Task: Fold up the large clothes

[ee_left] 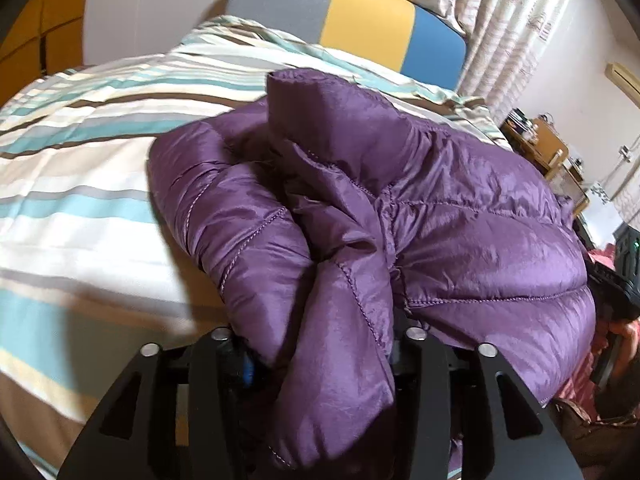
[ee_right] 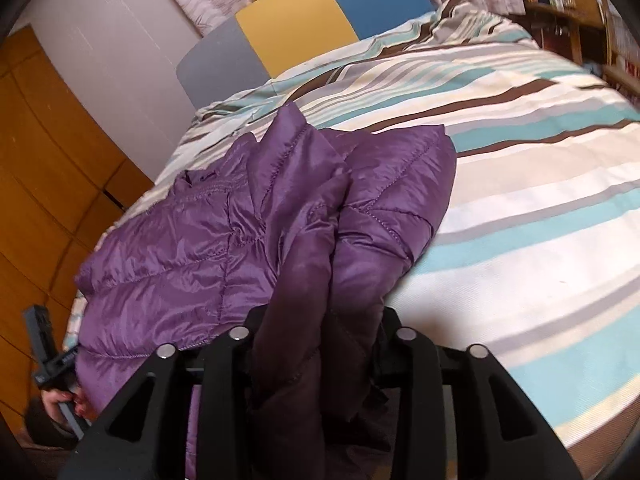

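Note:
A purple quilted puffer jacket [ee_left: 440, 216] lies bunched on the striped bed [ee_left: 80, 168]. My left gripper [ee_left: 320, 344] is shut on a fold of the jacket at its near edge; the fabric fills the gap between the jaws and hides the fingertips. In the right wrist view the same jacket [ee_right: 180, 240] spreads to the left, with a sleeve or edge folded over toward the middle. My right gripper [ee_right: 320, 340] is shut on a dark fold of the jacket, which hangs down between the jaws.
The bed [ee_right: 520, 200] carries a teal, brown and cream striped cover. A grey, yellow and blue headboard [ee_left: 360, 20] stands at the far end, with curtains [ee_left: 500, 20] behind. A wooden wardrobe [ee_right: 48, 180] is at the left, shelves [ee_left: 552, 148] at the right.

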`<state>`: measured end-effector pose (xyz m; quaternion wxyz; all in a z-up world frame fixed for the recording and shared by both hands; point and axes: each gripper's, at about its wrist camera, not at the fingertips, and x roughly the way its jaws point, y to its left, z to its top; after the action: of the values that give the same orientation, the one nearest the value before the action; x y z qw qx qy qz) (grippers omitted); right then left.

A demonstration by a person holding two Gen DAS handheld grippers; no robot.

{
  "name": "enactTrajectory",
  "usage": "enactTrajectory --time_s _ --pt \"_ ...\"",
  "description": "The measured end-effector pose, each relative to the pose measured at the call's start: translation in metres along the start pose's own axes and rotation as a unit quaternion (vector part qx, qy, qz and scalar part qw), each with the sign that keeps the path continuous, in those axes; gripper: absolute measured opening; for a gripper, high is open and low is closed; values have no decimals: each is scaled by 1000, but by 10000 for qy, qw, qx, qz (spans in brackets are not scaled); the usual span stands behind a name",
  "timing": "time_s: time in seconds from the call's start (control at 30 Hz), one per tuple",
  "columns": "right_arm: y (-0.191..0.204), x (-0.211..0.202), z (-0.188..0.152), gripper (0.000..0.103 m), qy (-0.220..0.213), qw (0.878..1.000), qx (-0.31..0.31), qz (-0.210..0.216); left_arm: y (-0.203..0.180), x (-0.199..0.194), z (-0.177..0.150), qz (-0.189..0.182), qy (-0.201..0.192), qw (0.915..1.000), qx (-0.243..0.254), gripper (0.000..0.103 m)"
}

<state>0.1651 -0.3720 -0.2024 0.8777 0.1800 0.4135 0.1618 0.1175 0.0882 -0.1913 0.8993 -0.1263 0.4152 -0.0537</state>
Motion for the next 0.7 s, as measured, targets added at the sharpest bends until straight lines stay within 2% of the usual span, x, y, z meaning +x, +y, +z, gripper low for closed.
enactTrajectory --time_s 0.03,0.07,0.1,0.17,0.2,0.27,0.33,0.43,0.53,0.57,0.63,0.7 --pt "1 -2 -1 53 -42 9999 27 -125 2 -2 1 85 -34 9999 -101 60" --pt "1 -7 -2 60 -88 9998 78 -188 5 -5 0 139 -61 9996 -227 73" --pt "-2 -13 -3 61 -167 9996 154 -149 11 -12 0 160 -128 9989 -431 81" --pt "-7 -25 -2 63 -354 9989 221 -197 20 -26 -2 136 -295 9970 -706 82" --pt "-10 -34 0 69 -516 9980 214 -289 27 -35 0 148 -410 9955 -837 82" --pt "-8 -43 7 74 -747 9967 178 -270 30 -45 6 119 -601 9942 -886 82" --pt "-3 -41 20 76 -839 9962 128 -192 28 -46 20 130 -725 9940 -810 88" --pt "7 -24 39 76 -772 9969 -23 -141 19 -32 47 101 -702 9953 -654 88" --pt "21 2 51 76 -512 9983 -200 -205 9 -8 65 85 -373 9981 -489 88" --pt "26 10 54 74 -440 9983 -286 -261 4 1 69 137 -239 9988 -404 88" --pt "34 23 57 62 -297 9975 -508 -400 -9 17 72 174 39 9997 -136 76" --pt "44 34 55 35 -164 9942 -877 -593 -19 25 69 240 150 9995 142 55"
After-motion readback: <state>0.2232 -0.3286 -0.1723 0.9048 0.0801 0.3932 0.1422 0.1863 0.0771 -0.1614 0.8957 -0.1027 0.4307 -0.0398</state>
